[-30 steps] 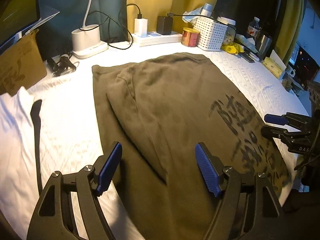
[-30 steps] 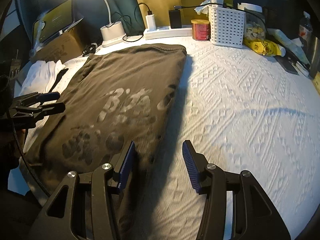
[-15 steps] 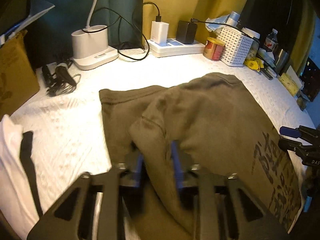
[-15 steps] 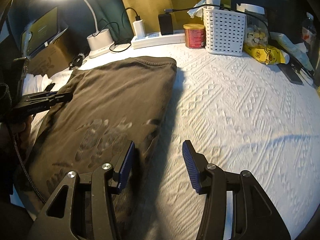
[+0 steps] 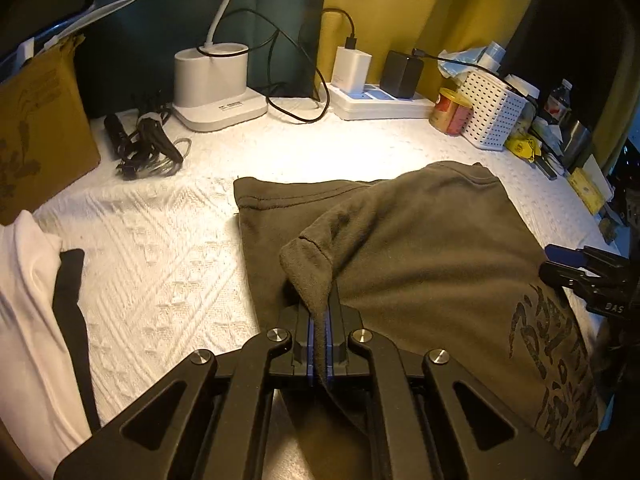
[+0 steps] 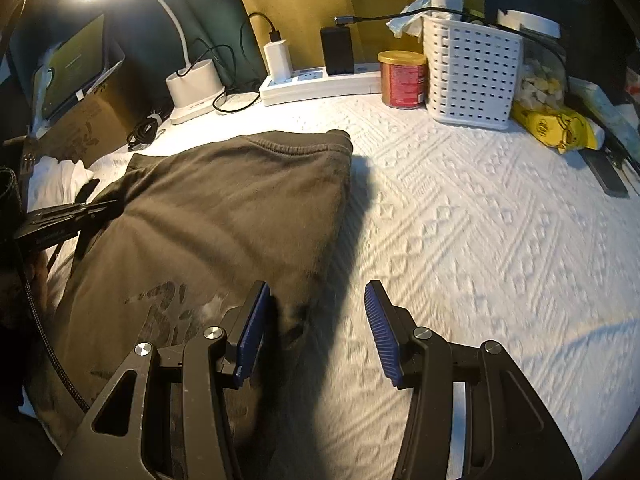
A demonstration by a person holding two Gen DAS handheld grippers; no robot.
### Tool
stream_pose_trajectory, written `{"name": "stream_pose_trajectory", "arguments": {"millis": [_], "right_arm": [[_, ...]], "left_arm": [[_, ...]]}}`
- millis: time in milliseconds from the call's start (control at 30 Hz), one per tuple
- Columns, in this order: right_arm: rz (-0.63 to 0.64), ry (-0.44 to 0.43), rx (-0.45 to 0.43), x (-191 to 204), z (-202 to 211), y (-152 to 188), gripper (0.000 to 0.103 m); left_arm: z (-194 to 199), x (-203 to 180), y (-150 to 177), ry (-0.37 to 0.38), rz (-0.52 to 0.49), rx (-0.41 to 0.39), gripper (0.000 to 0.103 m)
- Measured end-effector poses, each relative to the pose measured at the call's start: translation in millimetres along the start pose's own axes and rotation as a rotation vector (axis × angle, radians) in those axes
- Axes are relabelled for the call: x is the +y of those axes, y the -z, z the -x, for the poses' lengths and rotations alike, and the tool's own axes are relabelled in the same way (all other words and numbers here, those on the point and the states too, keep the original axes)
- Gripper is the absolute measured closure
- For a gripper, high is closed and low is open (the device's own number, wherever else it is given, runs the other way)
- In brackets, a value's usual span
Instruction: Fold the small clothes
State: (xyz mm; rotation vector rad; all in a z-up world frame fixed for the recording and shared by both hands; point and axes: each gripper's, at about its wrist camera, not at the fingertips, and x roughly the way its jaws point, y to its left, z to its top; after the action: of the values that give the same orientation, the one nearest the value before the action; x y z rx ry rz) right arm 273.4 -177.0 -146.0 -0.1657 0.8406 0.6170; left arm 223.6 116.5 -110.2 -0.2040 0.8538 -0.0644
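From my seat I can read very little. The body of the right gripper (image 5: 576, 270) carries white letters, "DAS", cut off at the picture's edge. The olive T-shirt (image 5: 432, 248) has a dark brush-style print (image 5: 556, 364) (I cannot make out any characters). The red can (image 6: 403, 79) bears small print, too fine to read.

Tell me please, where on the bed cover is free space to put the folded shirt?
Widest bare patch: right of the olive shirt, before the white basket and yellow bag. A narrower strip lies between shirt and white garment. The back edge is crowded: lamp base, power strip, tin.
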Motion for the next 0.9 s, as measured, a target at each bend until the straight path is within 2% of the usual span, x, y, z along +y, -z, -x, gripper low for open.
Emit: {"name": "stream_pose_trajectory", "arguments": {"millis": [33,100,133,167,233,267,333,533,633,800,900], "right_arm": [[0.002,-0.001,0.000,0,-2,-2,0.051],[0.006,-0.003,-0.004,0,-3,-7,0.051],[0.006,-0.005,-0.007,0,-4,-10,0.051],[0.006,-0.006,-0.009,-1,-4,-13,0.051],[0.002,-0.010,-0.011,-3,-7,-19,0.050],[0.002,-0.012,-0.011,-4,-8,-22,0.048],[0.001,-0.014,-0.009,-6,-12,-29,0.028],[-0.003,-0.022,-0.017,-12,-23,-45,0.026],[-0.003,-0.023,-0.014,-16,-31,-52,0.026],[0.000,-0.037,-0.006,-17,-45,-59,0.026],[-0.002,-0.049,0.001,-17,-54,-61,0.026]], "left_arm": [[1,0,-1,-0.004,0.002,0.001,0.097],[4,0,-4,-0.025,0.009,-0.001,0.086],[6,1,-6,-0.044,0.017,-0.013,0.065],[9,5,-7,-0.051,0.030,-0.025,0.039],[13,12,-9,-0.028,0.066,-0.057,0.023],[14,16,-10,-0.021,0.078,-0.060,0.023],[7,20,-11,-0.036,0.077,-0.045,0.023],[-15,20,-13,-0.012,0.056,0.010,0.023],[-19,13,-15,-0.021,0.021,0.002,0.021],[-24,7,-18,-0.033,0.024,-0.002,0.021],[-26,1,-18,-0.018,0.007,-0.003,0.021]]}}
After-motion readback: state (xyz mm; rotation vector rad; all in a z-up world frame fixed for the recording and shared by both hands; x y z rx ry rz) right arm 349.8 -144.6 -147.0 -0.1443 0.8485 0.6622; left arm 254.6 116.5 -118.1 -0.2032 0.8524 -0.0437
